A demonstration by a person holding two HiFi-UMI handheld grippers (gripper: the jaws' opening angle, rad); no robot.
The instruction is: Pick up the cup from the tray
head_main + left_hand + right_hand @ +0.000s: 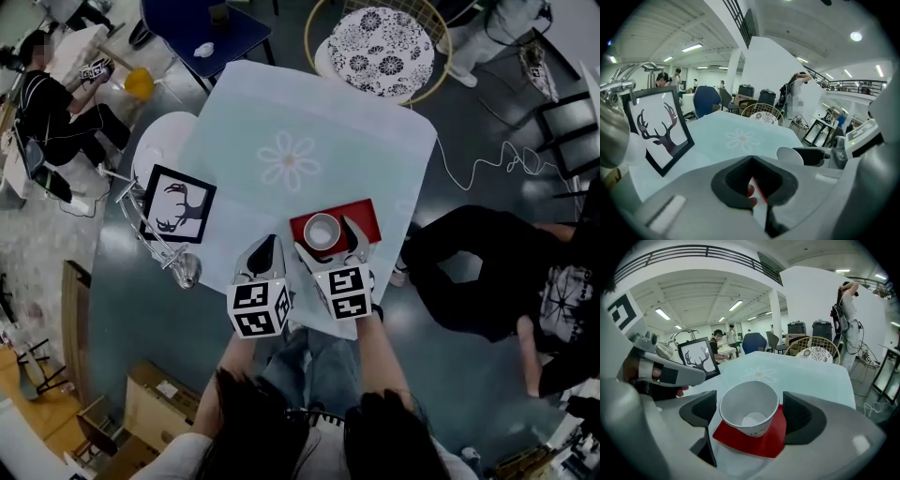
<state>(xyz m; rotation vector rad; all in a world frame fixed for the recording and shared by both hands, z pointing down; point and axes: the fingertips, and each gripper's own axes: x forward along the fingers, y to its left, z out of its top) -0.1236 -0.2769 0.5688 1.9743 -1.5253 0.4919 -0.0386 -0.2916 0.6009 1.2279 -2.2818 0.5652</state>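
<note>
My right tongs (pixel 750 414) stand apart around the cup (pixel 740 401), not gripping; cup rests on the tray (pixel 771 440); left tongs (pixel 751 185) together, empty, beside tray; closing and lifting remain.

The left tool (pixel 265 249) and right tool (pixel 327 240) are pale grey shells with black pads (pixel 802 415) lining the jaws. Each carries a white cube (pixel 259 307) printed with black square markers. The person wears blue jeans (pixel 314 361) and a pale top (pixel 183 461), and has dark hair (pixel 281 427).
</note>
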